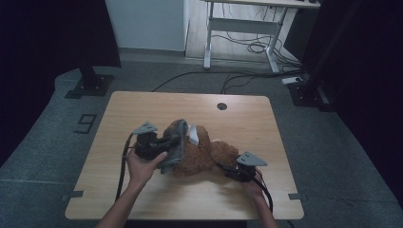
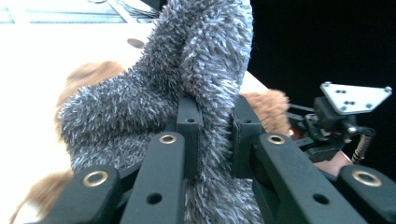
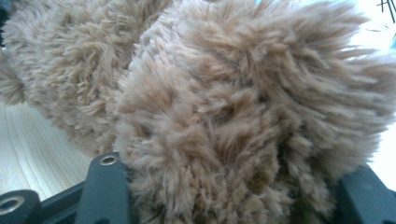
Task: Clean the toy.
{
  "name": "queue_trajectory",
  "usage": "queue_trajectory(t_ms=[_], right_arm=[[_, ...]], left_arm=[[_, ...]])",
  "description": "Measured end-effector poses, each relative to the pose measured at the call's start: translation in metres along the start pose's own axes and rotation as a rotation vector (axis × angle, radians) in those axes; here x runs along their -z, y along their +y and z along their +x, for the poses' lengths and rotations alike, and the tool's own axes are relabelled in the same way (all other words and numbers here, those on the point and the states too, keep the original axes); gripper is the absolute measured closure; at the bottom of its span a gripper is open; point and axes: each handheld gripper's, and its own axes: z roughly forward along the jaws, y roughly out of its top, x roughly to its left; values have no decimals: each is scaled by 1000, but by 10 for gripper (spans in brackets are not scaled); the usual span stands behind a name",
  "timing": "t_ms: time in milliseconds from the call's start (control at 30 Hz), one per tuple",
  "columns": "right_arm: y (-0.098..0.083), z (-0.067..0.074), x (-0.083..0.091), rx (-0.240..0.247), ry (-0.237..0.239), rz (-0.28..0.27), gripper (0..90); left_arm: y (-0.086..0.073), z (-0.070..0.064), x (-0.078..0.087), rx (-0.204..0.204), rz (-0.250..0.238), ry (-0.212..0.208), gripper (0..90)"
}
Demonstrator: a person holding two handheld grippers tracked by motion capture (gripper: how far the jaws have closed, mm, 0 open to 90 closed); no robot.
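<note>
A brown teddy bear (image 1: 202,154) lies on the wooden table (image 1: 247,118), a little nearer its front edge. A grey fuzzy garment (image 1: 177,142) covers the bear's left side and is lifted off it. My left gripper (image 1: 172,146) is shut on a fold of this grey garment (image 2: 187,60), with the black jaws of the left gripper (image 2: 215,121) pinching the pile. My right gripper (image 1: 229,166) comes from the right and is shut on a furry limb of the bear (image 3: 243,102), which fills the gap of the right gripper (image 3: 233,186). A white patch (image 1: 194,133) shows on the bear.
A round cable hole (image 1: 222,106) sits near the table's far edge. Behind the table stand a white desk frame (image 1: 237,28) with loose cables (image 1: 252,47) on the floor, and black stand bases at back left (image 1: 90,85) and back right (image 1: 309,92).
</note>
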Motion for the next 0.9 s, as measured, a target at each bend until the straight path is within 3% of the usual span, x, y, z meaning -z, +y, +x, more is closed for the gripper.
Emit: queue_trajectory(t_ms=[100, 333, 467, 500, 633, 733, 833, 900], right_arm=[[0, 1, 1, 5, -4, 7, 418], [0, 1, 1, 11, -6, 9, 418], [0, 2, 1, 11, -11, 6, 418], [-1, 2, 1, 10, -10, 6, 418], [-2, 2, 1, 1, -15, 16, 418], [-2, 3, 1, 9, -25, 17, 419], [-3, 3, 1, 5, -24, 13, 419], [-3, 2, 1, -6, -20, 8, 418]], left_arm=[[12, -20, -30, -36, 51, -19, 775], [18, -57, -99, -76, 141, -80, 774], [12, -72, -136, -44, 218, -131, 772], [10, -74, -140, -48, 227, -125, 771], [4, -71, -145, -65, 237, -92, 772], [2, -57, -133, -30, 220, -86, 771], [1, -38, -117, -15, 213, -28, 774], [0, -24, -105, 21, 204, -38, 777]])
